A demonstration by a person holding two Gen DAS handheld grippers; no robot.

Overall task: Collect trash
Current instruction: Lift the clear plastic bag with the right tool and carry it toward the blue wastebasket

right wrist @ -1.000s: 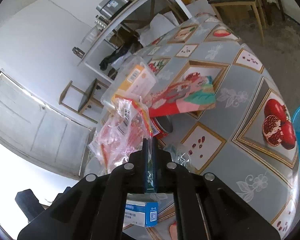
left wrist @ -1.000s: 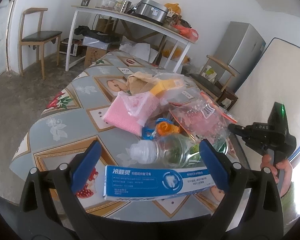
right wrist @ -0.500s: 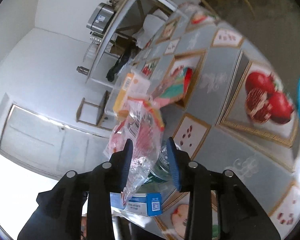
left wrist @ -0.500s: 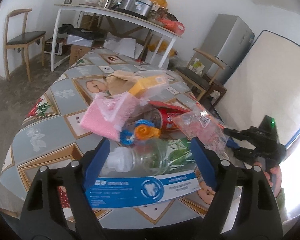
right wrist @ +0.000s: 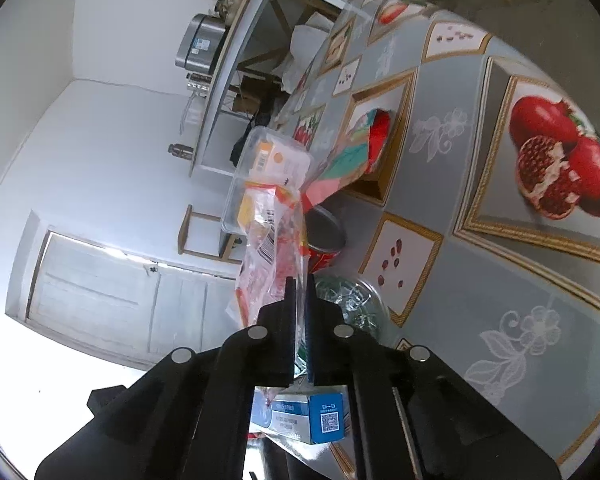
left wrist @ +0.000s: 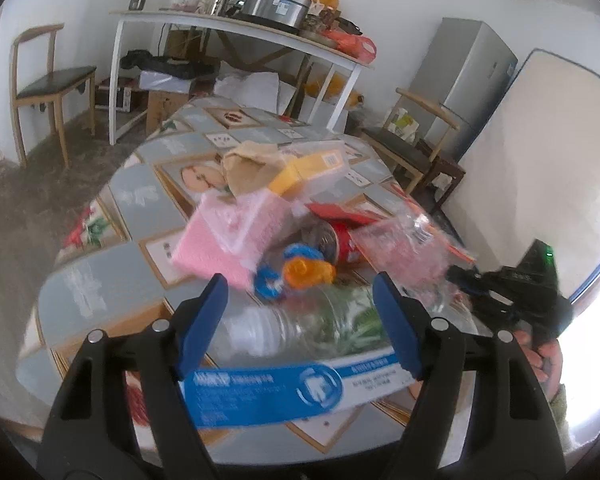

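Right wrist view: clear plastic bag [right wrist: 274,248] with red print, pinched at its near edge by right tool [right wrist: 299,296], clenched on it, dangling above table [right wrist: 440,152]. Beside it, red can [right wrist: 326,240], clear bottle [left wrist: 300,320]. Left tool [left wrist: 300,312] spread wide, grasping nothing, poised over blue toothpaste box [left wrist: 284,388] at table's near edge.

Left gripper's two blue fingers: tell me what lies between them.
In the left wrist view, a clear plastic bottle lies on its side between the open left gripper's fingers, with the blue toothpaste box nearer the camera.
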